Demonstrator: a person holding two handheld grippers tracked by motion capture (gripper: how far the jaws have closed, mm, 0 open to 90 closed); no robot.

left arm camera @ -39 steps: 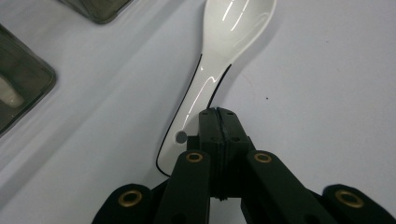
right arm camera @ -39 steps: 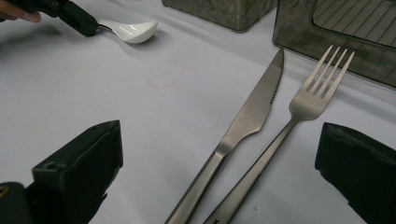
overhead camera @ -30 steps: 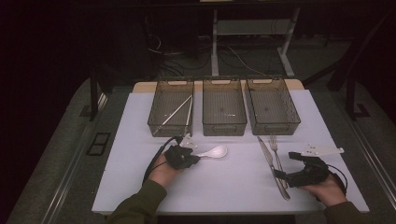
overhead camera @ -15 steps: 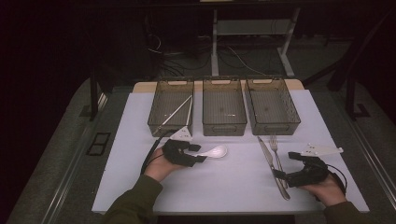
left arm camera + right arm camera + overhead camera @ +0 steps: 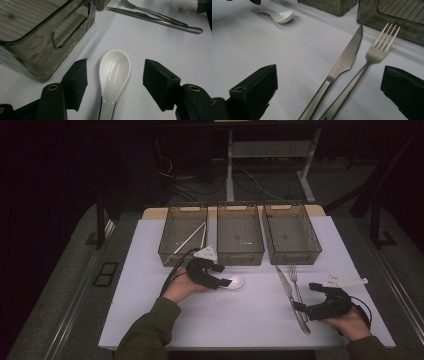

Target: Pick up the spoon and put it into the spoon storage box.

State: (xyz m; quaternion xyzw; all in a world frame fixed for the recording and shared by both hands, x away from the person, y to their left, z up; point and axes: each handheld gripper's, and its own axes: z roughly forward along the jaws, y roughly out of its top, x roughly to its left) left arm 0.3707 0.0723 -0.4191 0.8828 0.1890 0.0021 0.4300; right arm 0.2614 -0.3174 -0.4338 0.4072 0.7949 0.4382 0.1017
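Left gripper is down over the white spoon now, jaws spread wide with the bowl lying flat on the worktop between them, nothing pinched yet. The spoon sits toward the left of the worktop's middle, just in front of the near wall of the left-hand bin, the one with a pair of chopsticks already leaning inside. This looks like the approach step of a pick: lined up along the handle, not closed. Over near the right edge, the right gripper hovers low above the handles of the knife and fork, which lie side by side, close but apart at the blades, pointing toward the right-hand bin; those jaws are wide apart too, both handles running up between them. Next call for the left: settle a touch lower and squeeze on the narrow neck behind the bowl, since the glossy bowl itself would likely slip. For the right, I'd say it needs to shift so just one handle sits between the pads, or it risks grabbing both. The middle bin appears empty.
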